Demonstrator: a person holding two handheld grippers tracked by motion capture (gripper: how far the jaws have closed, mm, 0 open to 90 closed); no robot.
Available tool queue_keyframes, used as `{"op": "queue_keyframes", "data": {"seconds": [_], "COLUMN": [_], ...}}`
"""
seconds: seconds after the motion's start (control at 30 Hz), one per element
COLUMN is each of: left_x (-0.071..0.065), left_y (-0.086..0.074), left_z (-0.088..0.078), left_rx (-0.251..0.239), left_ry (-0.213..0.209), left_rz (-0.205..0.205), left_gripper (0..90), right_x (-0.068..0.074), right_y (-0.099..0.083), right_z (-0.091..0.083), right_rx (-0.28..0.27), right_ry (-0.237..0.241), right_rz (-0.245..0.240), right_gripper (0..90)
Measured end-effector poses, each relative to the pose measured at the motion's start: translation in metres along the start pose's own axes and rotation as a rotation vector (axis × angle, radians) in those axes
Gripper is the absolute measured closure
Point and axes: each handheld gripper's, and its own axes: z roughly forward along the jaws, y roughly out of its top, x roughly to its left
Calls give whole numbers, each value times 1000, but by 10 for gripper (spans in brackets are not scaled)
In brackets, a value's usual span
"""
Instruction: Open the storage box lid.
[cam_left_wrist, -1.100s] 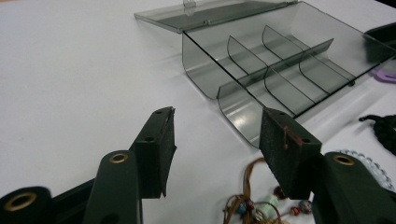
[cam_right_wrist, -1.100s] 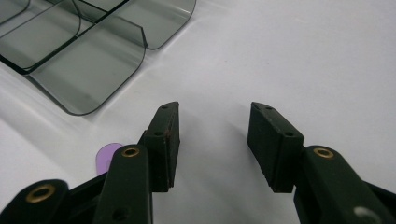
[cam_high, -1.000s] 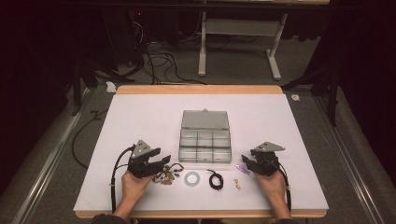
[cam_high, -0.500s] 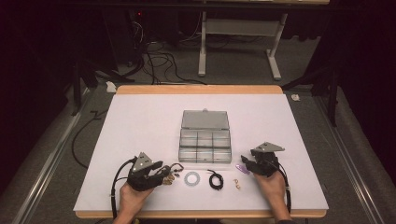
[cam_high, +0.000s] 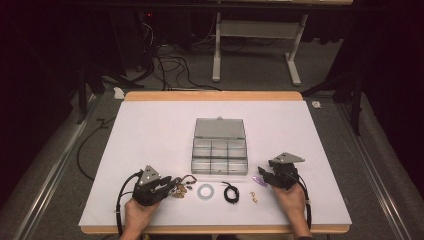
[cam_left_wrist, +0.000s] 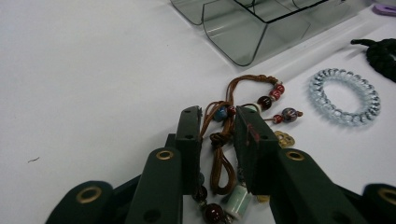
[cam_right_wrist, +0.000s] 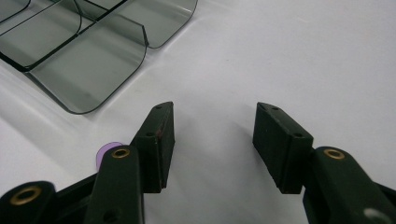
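A brown cord bracelet with red, blue and pale beads lies on the white table sheet at the near left. My left gripper straddles its knotted cord. Its jaws have just been closing, and a narrow gap still shows beside the cord. From above, the left gripper points right at the bracelet. My right gripper rests open on bare sheet with nothing between its fingers. In the high view the right gripper sits at the near right, beside a small purple piece.
An open clear compartment box stands mid-table. Along the near edge lie a clear bead ring, a black cord loop and a small gold piece. Small gold charms lie by the left gripper's right jaw.
The left gripper has shifted a little toward the near edge and its jaws have narrowed around the bracelet's cord. The right gripper has stayed put.
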Motion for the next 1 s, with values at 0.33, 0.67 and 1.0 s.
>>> {"op": "queue_keyframes", "data": {"seconds": [0.33,0.67,1.0], "left_x": [-2,-6,-6], "left_y": [1,2,4], "left_z": [8,14,14], "left_rx": [10,44,60], "left_ry": [-1,-11,2], "left_rz": [26,87,98], "left_gripper": [761,777,824], "right_x": [0,0,0], "right_y": [0,0,0], "right_z": [0,0,0], "right_rx": [1,2,2], "right_ry": [1,0,0], "right_rz": [1,2,2], "right_gripper": [489,489,489]}}
